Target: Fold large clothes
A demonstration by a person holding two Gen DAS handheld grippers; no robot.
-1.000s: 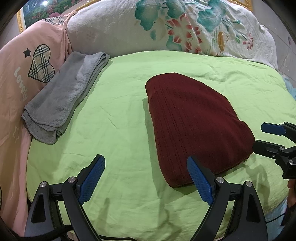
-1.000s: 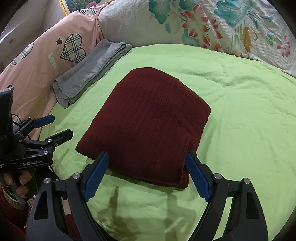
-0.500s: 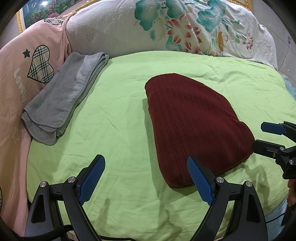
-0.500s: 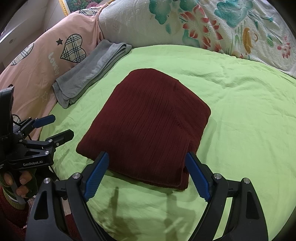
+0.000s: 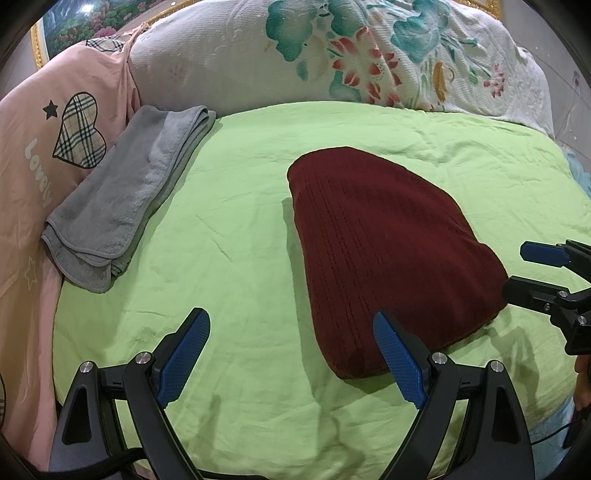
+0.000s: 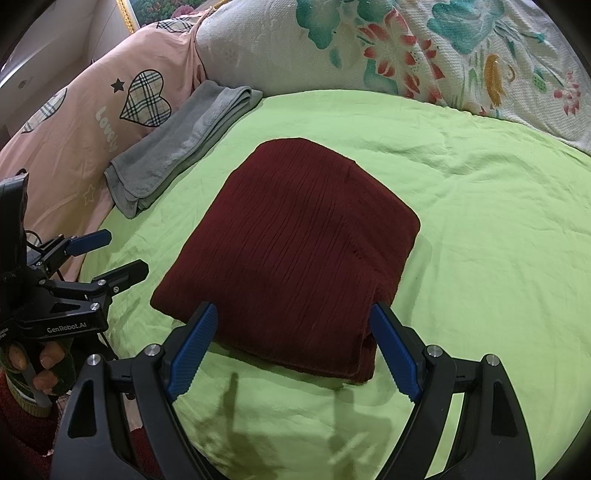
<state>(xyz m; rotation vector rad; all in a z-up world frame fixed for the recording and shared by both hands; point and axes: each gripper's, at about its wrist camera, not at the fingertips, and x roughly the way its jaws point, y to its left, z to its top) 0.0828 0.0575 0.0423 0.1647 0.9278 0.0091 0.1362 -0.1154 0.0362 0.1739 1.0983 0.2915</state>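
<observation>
While both tools hover with jaws spread wide and empty, the folded maroon sweater (image 6: 291,251) lies in the middle of the green sheet (image 6: 480,229). In the right wrist view, the right gripper (image 6: 291,347) frames its near edge at lower centre. The left gripper (image 5: 291,354) sits at the bottom of its own view. A folded grey towel (image 5: 122,199) rests at upper left.

I'm looking at a bedroom in a home. Everything lies on a bed (image 5: 258,424) spread with a wrinkled lime-green sheet. At its head sits a big white floral pillow (image 5: 258,66), and beside it a pink quilt (image 5: 22,155) printed with a plaid heart (and the word "Lovely"). A gilt-framed flower picture (image 5: 66,29) hangs behind.
</observation>
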